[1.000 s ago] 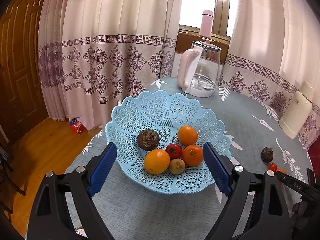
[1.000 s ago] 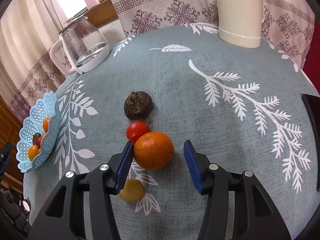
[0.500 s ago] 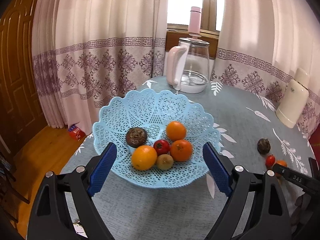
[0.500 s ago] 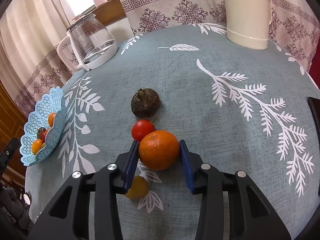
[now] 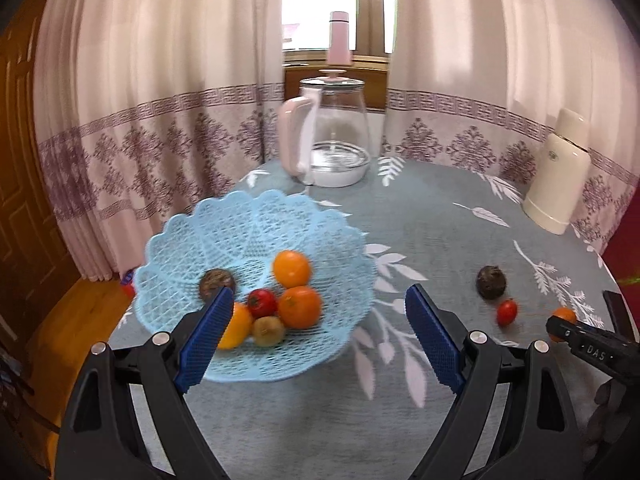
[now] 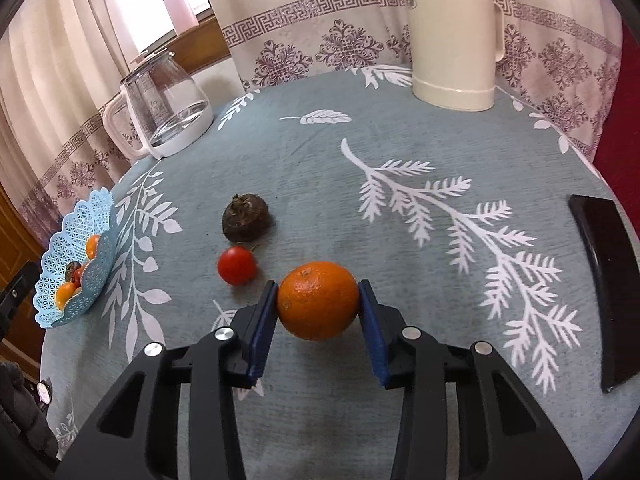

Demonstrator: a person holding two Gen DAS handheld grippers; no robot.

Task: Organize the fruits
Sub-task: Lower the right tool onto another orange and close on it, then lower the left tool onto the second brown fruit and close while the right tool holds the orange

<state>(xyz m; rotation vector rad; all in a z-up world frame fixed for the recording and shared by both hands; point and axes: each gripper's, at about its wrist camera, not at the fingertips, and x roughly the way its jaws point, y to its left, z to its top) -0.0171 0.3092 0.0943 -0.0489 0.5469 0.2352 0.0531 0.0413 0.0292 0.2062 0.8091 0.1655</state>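
We see the surface [image 6: 320, 168] under a leaf-print cloth, with the blue basket [image 5: 256, 224] at its left edge holding several fruits. Our left tongs [image 5: 316, 332] hover released before it. Our right tongs [image 6: 318, 300] are clenched on an orange [image 6: 318, 300]; a brown fruit [image 6: 248, 218] and a tomato [image 6: 237, 265] lie just beside, toward the middle.

Bright daylight comes in through the window [image 5: 320, 12] far ahead of the jaws, and it glows white there. The left view is blurry, most of all the blue basket [image 5: 256, 240] just past the jaws. The right view is sharper. Both views bend round, with dark corners.
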